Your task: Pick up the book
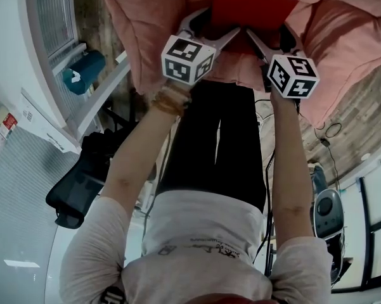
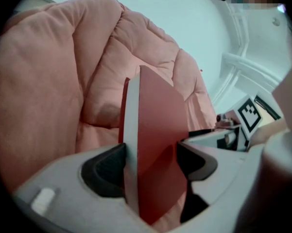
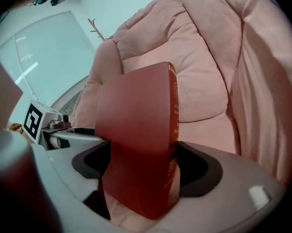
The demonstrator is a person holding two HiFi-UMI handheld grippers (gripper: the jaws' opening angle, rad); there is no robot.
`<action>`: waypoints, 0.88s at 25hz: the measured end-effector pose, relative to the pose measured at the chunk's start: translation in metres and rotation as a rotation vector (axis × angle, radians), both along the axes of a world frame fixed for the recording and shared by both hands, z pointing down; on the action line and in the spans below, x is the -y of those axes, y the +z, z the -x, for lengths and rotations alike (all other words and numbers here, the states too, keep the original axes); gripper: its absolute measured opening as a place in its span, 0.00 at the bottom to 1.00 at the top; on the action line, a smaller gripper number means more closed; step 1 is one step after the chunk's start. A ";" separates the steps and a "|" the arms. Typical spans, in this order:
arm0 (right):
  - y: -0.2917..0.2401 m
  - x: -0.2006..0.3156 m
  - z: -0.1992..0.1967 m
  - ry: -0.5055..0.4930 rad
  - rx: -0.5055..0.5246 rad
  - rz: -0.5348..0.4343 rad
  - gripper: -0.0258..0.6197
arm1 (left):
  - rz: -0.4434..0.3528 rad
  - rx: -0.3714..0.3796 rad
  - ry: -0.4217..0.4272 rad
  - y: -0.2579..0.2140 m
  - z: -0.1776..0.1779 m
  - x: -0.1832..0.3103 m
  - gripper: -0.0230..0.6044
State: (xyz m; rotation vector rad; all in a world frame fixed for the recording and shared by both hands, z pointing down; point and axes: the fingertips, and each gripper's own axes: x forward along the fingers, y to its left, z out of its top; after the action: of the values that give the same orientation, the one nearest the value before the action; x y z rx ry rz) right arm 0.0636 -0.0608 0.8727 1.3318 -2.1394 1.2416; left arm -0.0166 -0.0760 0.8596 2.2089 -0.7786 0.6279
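Office-like room: pink padded sofa (image 1: 146, 30), black office chair (image 1: 76, 192), wood-plank floor (image 1: 366, 109), glass partition (image 3: 48, 52), loose cables (image 1: 333, 130).

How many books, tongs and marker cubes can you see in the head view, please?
Books: 1, red book
Tongs: 2, left tongs, right tongs, both shut on it
Marker cubes: 2, left cube, right cube
Total: 5

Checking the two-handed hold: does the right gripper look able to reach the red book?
Apparently yes: the right gripper is shut on the red book, one jaw on each side; nothing in the way.
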 end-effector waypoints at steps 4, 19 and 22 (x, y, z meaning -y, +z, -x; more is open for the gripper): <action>-0.014 -0.003 -0.003 0.014 -0.032 -0.033 0.68 | 0.007 -0.004 -0.005 -0.002 -0.001 -0.007 0.57; -0.116 0.005 -0.010 0.007 -0.082 -0.171 0.62 | -0.082 -0.033 -0.009 -0.099 -0.005 0.008 0.57; -0.162 0.017 -0.017 0.006 -0.106 -0.235 0.62 | -0.134 -0.050 -0.001 -0.146 -0.012 0.020 0.57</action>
State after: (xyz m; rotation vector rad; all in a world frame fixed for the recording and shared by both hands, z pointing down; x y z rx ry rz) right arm 0.0806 -0.0776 0.7104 1.4627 -2.2601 0.9212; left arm -0.0048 -0.0959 0.7136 2.3364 -0.8164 0.5312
